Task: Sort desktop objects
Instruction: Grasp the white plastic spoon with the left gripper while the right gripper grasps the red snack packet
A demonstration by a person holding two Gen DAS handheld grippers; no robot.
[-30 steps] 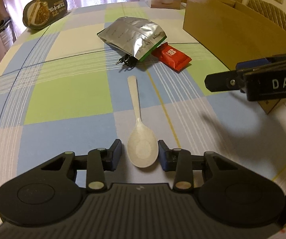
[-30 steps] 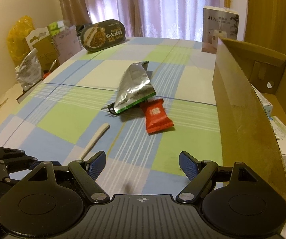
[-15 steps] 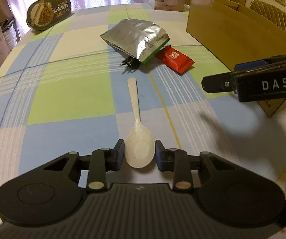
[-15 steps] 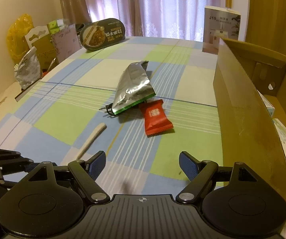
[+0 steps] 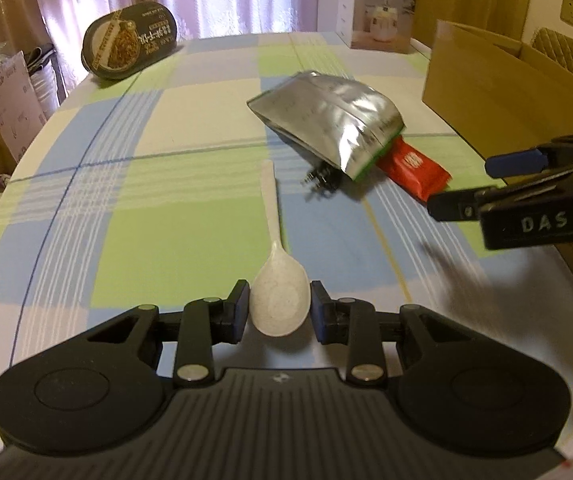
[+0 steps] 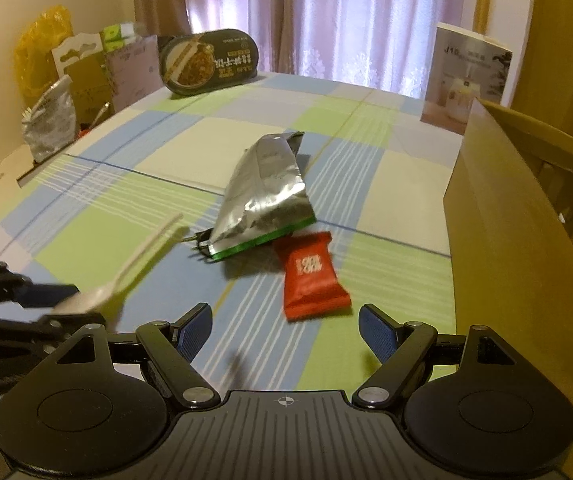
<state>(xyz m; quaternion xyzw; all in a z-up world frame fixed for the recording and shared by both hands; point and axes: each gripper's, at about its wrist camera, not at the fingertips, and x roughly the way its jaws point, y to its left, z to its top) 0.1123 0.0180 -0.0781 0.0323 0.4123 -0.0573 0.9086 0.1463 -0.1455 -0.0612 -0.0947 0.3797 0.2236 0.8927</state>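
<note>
My left gripper is shut on the bowl of a white speckled spoon, whose handle points away over the checked tablecloth. In the right wrist view the spoon is blurred and off the cloth, tilted up from the left gripper. My right gripper is open, with a red snack bar just ahead between its fingers' line. A silver pouch lies over the bar's far end and over a small black clip. The right gripper shows at the right edge of the left wrist view.
An open cardboard box stands along the table's right side. A dark oval noodle bowl leans at the far left edge and a white product box stands at the back. Bags and cartons crowd the floor to the left.
The left fingers have shut on the spoon's bowl and raised it off the cloth. The right gripper has moved forward, nearer the red bar.
</note>
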